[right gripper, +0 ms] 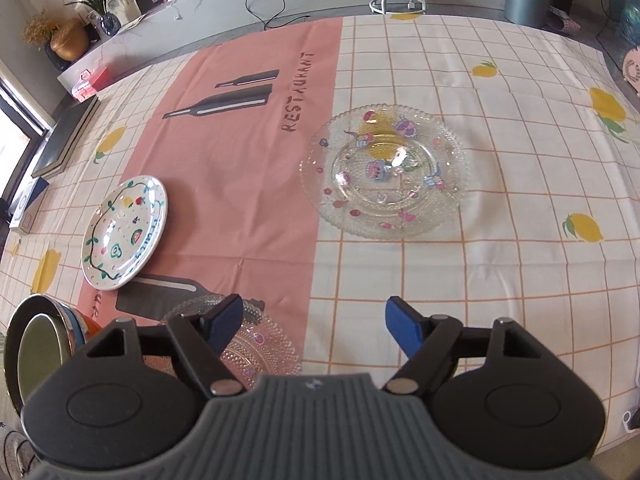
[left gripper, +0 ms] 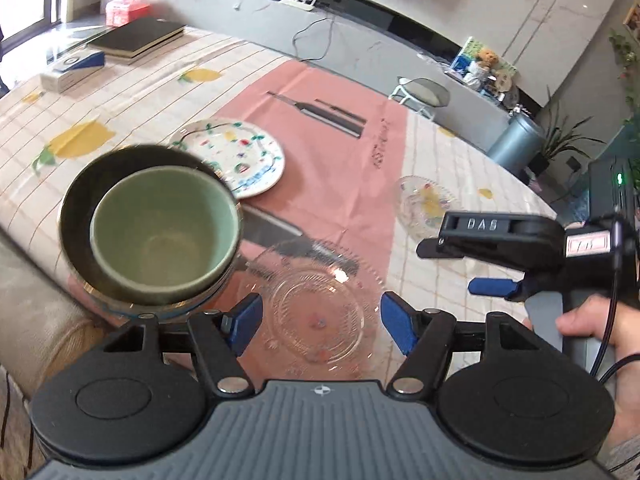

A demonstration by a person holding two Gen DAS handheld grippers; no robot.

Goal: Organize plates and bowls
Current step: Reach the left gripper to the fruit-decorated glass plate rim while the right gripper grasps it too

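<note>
The left gripper (left gripper: 322,322) is shown with its blue-padded fingers spread wide and nothing between them, held above a clear glass plate (left gripper: 316,320) that lies on the table (left gripper: 440,152) near its front edge. To the left of that plate, a stack of bowls is seen: a green bowl (left gripper: 164,236) is nested inside a dark metal bowl (left gripper: 80,200), with further bowls beneath it whose number cannot be told. A white painted plate (left gripper: 240,156) is set just behind the stack, on the pink strip of the tablecloth. The right gripper (right gripper: 314,330) is likewise held open and empty, over bare cloth. A second, larger glass plate with coloured motifs (right gripper: 384,172) is placed ahead of it, well apart from the other dishes.
</note>
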